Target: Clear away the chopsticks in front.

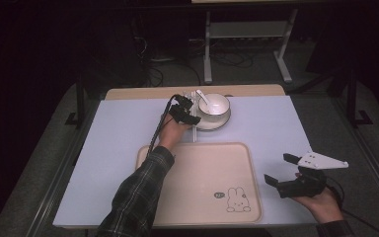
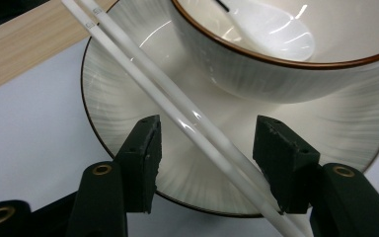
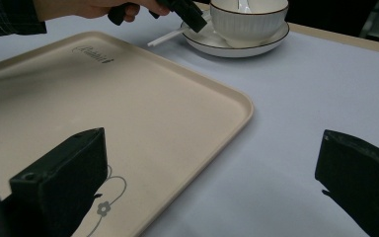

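Left gripper view showed the left gripper (image 2: 206, 163) with fingers (image 2: 140, 160) half-spread astride the white chopsticks (image 2: 177, 106), untouched, on the saucer (image 2: 113, 103); right gripper (image 1: 282, 170) fingers gaped empty.

We see a dark plaid sleeve (image 1: 138, 192) — black grippers, brass-ringed screws (image 2: 101, 170), a grey three-cornered plate (image 1: 322, 160) on the right one.

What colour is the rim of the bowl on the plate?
Brown, a thin line round the white bowl; clearest in the left gripper view.
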The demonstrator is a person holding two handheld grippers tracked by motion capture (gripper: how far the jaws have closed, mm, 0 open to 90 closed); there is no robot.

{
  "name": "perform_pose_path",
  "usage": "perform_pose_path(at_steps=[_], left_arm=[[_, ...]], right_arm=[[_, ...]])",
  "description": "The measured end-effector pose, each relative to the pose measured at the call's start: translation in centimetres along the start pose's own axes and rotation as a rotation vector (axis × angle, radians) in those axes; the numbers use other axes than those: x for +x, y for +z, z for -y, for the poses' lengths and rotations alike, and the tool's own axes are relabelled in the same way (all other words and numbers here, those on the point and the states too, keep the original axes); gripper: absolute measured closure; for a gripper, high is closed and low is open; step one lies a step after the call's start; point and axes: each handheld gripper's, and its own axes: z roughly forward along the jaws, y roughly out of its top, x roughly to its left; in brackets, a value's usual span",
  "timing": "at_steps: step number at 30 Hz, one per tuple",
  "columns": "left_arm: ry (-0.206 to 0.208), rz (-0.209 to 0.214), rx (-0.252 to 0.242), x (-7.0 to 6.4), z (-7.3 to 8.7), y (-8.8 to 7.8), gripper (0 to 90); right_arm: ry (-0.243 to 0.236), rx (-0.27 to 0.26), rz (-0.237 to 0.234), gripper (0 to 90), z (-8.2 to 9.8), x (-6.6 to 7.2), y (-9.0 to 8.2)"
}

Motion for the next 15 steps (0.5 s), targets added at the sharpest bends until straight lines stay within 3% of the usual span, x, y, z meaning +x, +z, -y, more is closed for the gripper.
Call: perform_pose_path(at_steps=[15], left_arm=[[0.024, -0.082, 0.013, 0.2, -1.1, 0.6, 59.9]], right_arm=[[0.007, -0.006, -0.002, 0.0, 0.0, -0.2, -0.1]])
